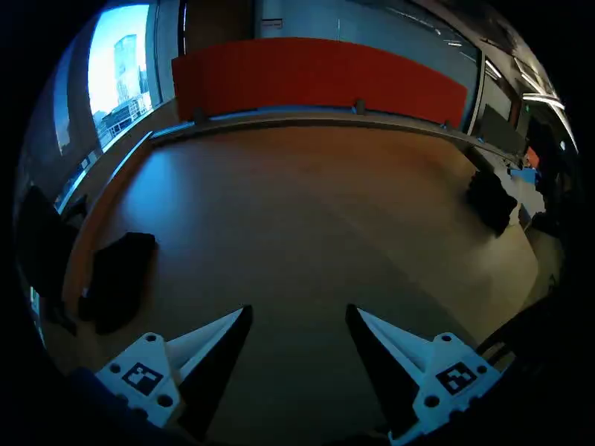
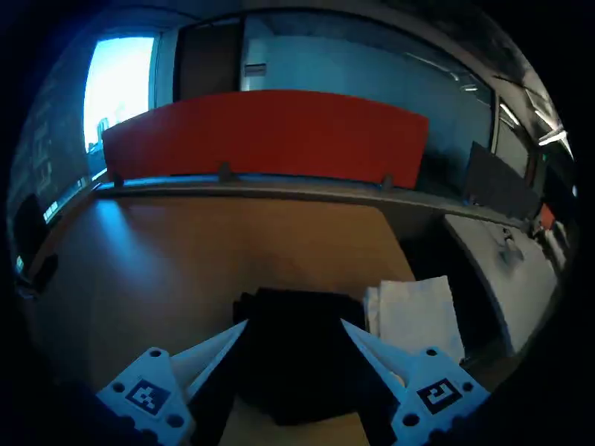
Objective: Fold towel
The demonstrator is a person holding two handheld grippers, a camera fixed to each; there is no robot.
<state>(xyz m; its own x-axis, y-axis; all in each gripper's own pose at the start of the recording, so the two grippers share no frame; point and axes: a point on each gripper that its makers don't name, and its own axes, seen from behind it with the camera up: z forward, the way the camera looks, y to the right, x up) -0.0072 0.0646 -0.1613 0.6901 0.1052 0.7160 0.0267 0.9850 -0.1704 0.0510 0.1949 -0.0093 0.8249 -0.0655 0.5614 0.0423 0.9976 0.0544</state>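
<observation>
Warm brown tabletop [image 1: 297,208] ran out under both tools, and most of it lay bare. Nearest me, the left gripper [image 1: 297,308] hung over plain wood with its fingers spread wide, gripping nothing. The right gripper [image 2: 292,322] was spread just as wide. Its fingers stood to either side of a dark towel [image 2: 297,364] near the table's front edge, and neither one looked to press on the cloth. Whether they brushed it I could not tell.

That dark towel sat as a compact, squarish block, thick enough that I took it for already doubled over, though its layers were lost in shadow. Just beside it, toward the table's corner, lay a white towel [image 2: 413,312], neatly stacked, with its folded edges showing. By my reckoning the folding was well along, perhaps finished for the white one. The dark one might have wanted a last fold or a squaring up, and with both tools unloaded no step was actually in hand.

Farther off in the left gripper view, a dark lump [image 1: 119,275] lay near the left edge and another dark shape [image 1: 491,199] sat off to the right; I could not make out what either was. Beyond the table stood a long red partition [image 1: 320,74], and past it a bright window [image 1: 119,67].
</observation>
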